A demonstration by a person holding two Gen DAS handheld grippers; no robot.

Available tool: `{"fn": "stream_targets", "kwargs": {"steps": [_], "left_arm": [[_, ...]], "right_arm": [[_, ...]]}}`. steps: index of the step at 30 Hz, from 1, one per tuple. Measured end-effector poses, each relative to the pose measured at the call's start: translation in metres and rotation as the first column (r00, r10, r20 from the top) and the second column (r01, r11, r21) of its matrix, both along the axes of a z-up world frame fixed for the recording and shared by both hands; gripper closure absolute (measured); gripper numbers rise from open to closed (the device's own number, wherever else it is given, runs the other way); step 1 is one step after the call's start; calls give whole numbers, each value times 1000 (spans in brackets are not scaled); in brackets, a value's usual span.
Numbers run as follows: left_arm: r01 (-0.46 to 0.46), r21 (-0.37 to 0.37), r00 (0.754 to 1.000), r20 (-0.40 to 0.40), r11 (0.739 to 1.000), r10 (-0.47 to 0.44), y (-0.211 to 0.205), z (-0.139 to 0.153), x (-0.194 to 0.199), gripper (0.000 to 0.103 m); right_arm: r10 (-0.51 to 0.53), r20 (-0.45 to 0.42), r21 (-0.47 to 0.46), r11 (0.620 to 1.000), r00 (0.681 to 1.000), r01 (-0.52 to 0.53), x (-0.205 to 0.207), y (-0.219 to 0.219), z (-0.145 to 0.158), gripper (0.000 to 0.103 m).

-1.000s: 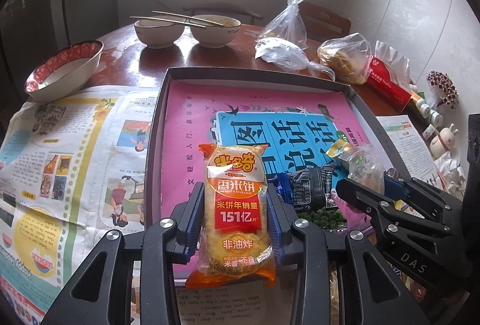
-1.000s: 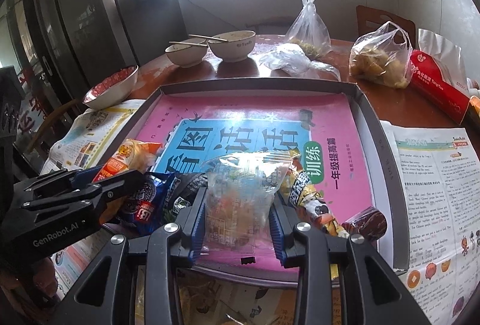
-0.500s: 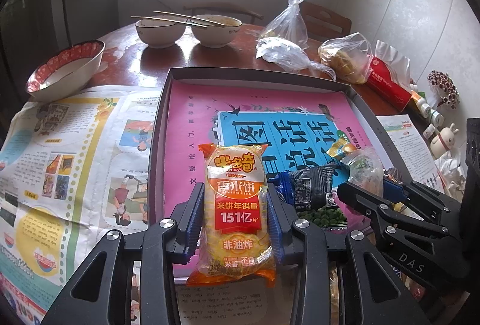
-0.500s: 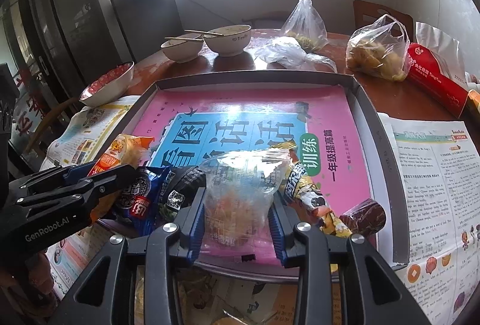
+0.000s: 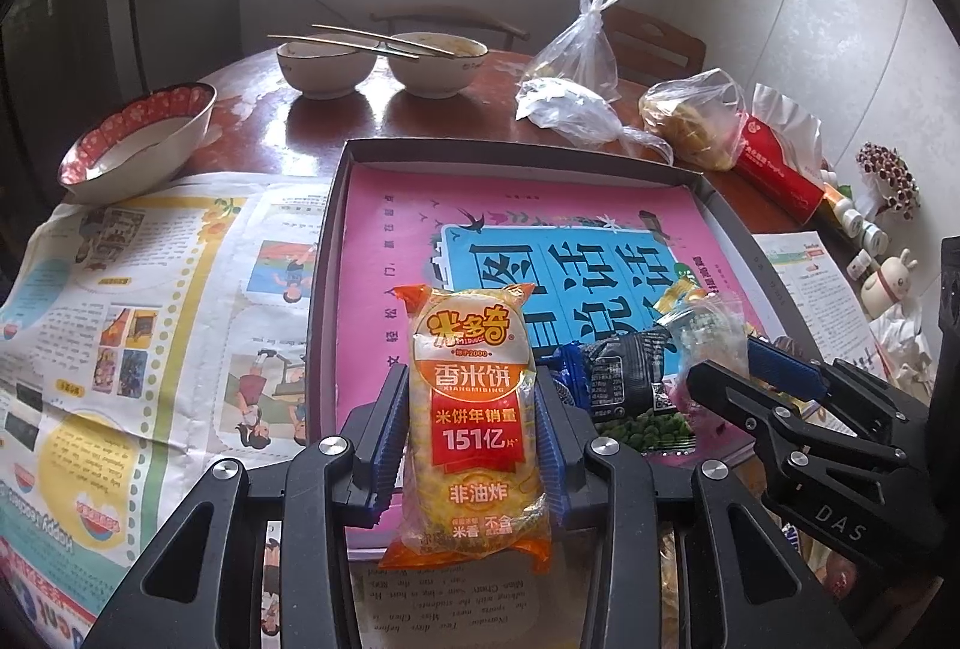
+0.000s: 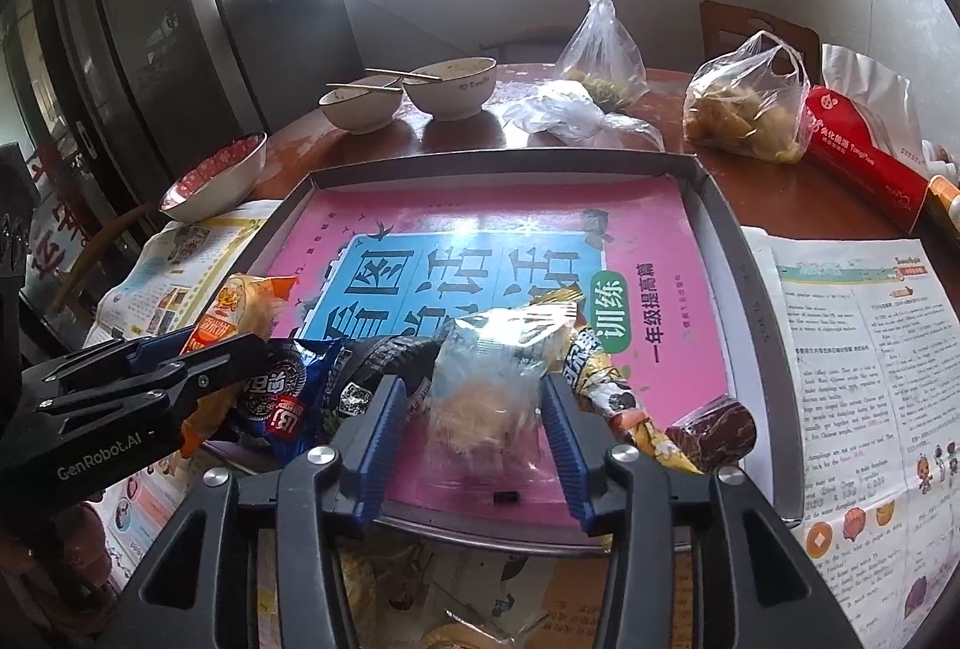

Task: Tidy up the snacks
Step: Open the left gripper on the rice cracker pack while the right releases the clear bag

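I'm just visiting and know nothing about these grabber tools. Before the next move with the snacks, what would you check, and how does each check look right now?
1. Left gripper firmly holds the rice cracker packet: ok, both pads press its sides.
2. Right gripper has let go of the clear snack bag: cannot tell; its jaws have just been opening, with gaps beside the blurred bag between them.
3. Clear bag is over the tray: ok, above its near edge.
4. Free space in the tray: ok, the far half of the pink liner is bare.
5. Grippers are apart: ok, the blue cookie packet and black packet lie between them.
6. Bowls are out of the way: ok, beyond the tray.
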State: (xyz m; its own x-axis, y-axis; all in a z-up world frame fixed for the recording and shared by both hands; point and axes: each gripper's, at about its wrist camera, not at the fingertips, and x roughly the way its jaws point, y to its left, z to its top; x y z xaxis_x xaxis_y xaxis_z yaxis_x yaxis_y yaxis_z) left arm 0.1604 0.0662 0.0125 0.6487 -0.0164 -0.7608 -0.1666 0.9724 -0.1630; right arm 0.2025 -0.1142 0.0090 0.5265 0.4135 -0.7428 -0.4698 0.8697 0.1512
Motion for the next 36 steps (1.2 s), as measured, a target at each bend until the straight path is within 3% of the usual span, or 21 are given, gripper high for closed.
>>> {"fn": "stream_targets", "kwargs": {"steps": [11, 18, 36], "left_arm": [[-4, 6, 1000, 4, 1000, 4, -2, 5, -3, 59], [-18, 7, 1000, 5, 1000, 18, 0, 8, -6, 50], [-26, 0, 999, 33, 1000, 26, -1, 21, -18, 42]], "right_arm": [[-6, 17, 4, 1000, 1000, 6, -4, -3, 5, 56], [-11, 34, -3, 1000, 999, 11, -7, -2, 9, 46], [2, 110, -20, 1000, 994, 0, -20, 1, 23, 39]]}}
